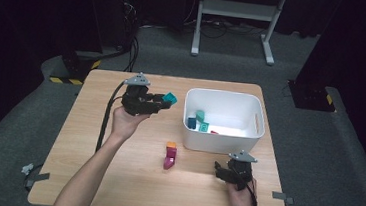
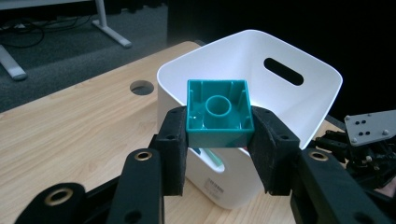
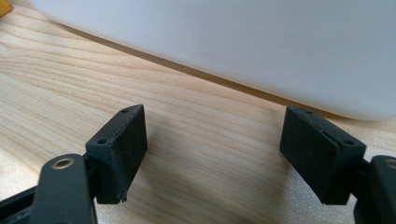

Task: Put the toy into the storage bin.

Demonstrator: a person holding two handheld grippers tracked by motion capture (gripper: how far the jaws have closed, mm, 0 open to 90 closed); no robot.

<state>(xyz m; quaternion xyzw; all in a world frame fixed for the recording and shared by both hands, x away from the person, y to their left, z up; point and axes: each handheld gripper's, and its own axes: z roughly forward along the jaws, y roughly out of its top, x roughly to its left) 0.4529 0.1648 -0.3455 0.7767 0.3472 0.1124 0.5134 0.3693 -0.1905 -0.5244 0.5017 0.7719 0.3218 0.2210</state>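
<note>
1. My left claw (image 2: 219, 140) grips the teal block (image 2: 218, 112), just before the white bin (image 2: 299, 100); letting go early drops it outside.
2. My right claw (image 3: 212, 154) rests open, empty, beside the bin wall; it might bump it.

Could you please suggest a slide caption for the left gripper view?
Left gripper clamps a teal block, hollow underside toward the camera, before the white bin.

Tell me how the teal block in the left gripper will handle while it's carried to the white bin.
The teal block is probably light: its underside is hollow, with thin walls. It looks like rigid plastic, so it should not flex between the left gripper's fingers. Its smooth, glossy sides might slip, though flat faces and padded fingers help. Dropped into the bin, it would likely bounce, not break.
</note>
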